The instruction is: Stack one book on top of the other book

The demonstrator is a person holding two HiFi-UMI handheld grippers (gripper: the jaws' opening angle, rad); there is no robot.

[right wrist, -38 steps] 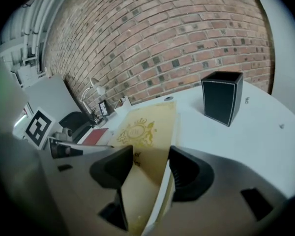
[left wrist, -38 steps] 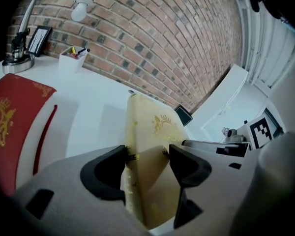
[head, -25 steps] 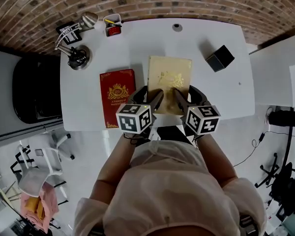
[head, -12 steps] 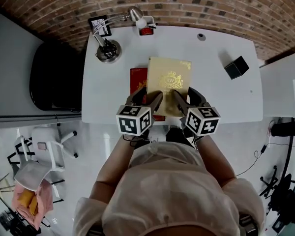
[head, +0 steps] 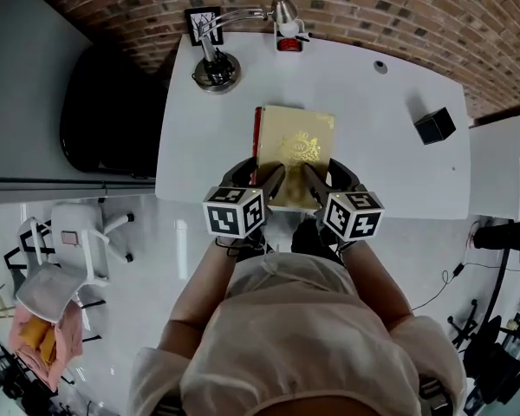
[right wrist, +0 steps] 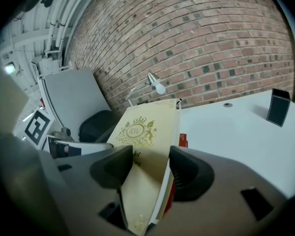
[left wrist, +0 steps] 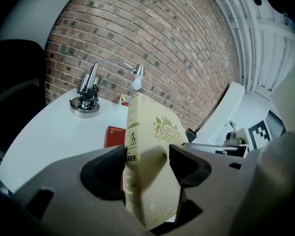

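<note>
From the head view: holding the cream-and-gold book [head: 296, 146] by its near edge, with left gripper [head: 260, 178] and right gripper [head: 328, 177] both pinched onto it side by side. Keeps it over the red book [head: 257, 141], showing only as a thin strip along the left. Cannot tell from here whether touching or just above. Sits slightly right of the one beneath, so likely to land skewed if let go now; worth nudging left first. Gripped along one edge only (a heavy-looking hardcover, at a guess), so liable to droop at the far end, strike the red cover first and shove it along the white table [head: 390, 172]. Finds nothing standing in the way: desk lamp [head: 215, 68] and red cup [head: 288, 43] near the far edge, black box [head: 435, 126] well apart to the right, black chair [head: 104, 111] off the table's left side. From the left gripper view: shows jaws pressed on the spine corner, book tilted, red book low behind it on the table. Looks a shallow bite, so could twist or slip with a quick move. From the right gripper view: shows jaws closed across cover and page block at the other corner, a sliver of red beneath the right edge. Would probably drop one corner first and swing askew if opened unevenly.
</note>
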